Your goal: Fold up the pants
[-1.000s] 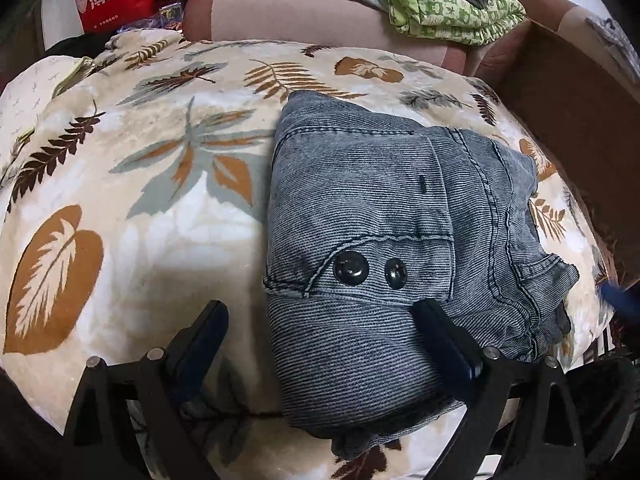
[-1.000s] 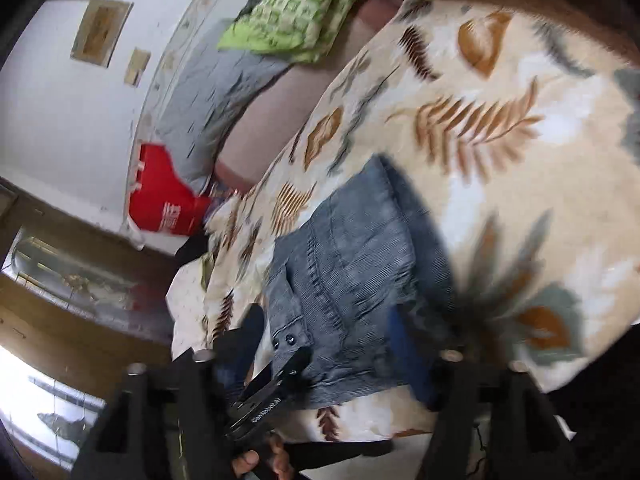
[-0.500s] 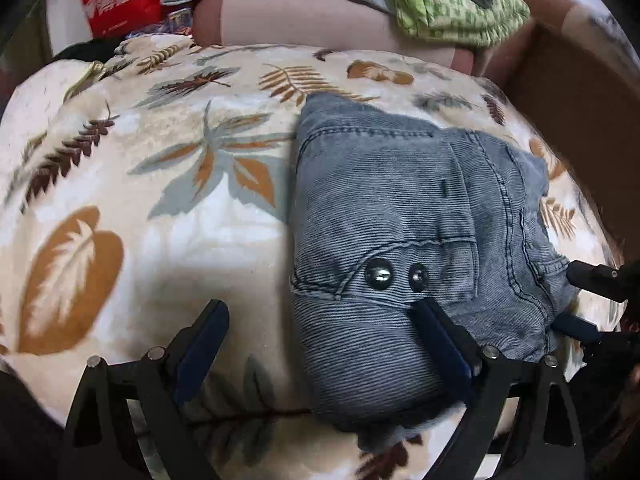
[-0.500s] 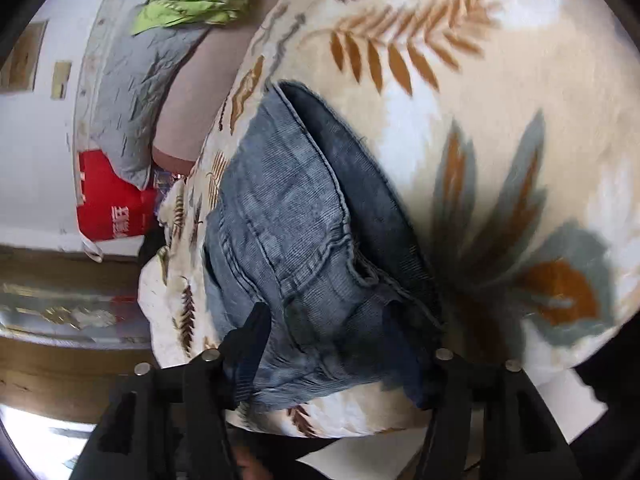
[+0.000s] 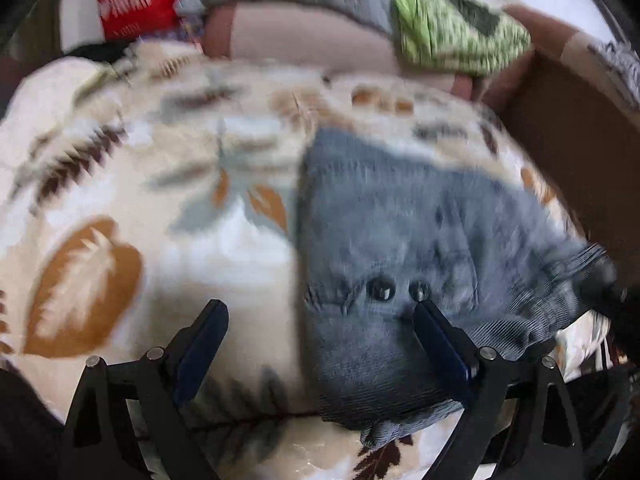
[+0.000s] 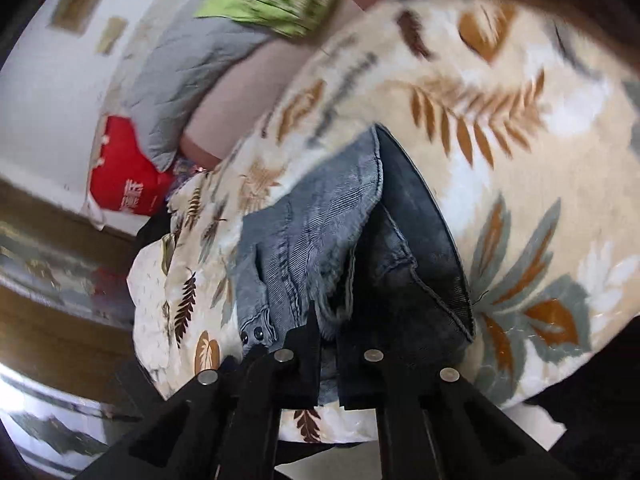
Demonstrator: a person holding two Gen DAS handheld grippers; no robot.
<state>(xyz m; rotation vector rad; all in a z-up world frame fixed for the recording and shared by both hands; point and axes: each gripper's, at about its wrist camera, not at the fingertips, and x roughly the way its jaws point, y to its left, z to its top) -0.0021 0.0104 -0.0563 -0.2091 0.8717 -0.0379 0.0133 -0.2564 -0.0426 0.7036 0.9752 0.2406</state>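
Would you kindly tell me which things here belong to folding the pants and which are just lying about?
In use: pants, right gripper shut on them, left gripper open.
Lying about: leaf blanket, green cloth, grey quilt, red bag.

Motion blur smears the whole left wrist view, so the jeans [image 5: 400, 240] lose their stitching. The right gripper [image 6: 329, 344] hides the denim edge it pinches; its fingertips vanish into folds.

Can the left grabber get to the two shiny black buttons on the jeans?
Probably yes. The left gripper is open just above the jeans, and the two buttons sit right beyond its right finger. Nothing covers them. The right gripper pinches the jeans' far edge.
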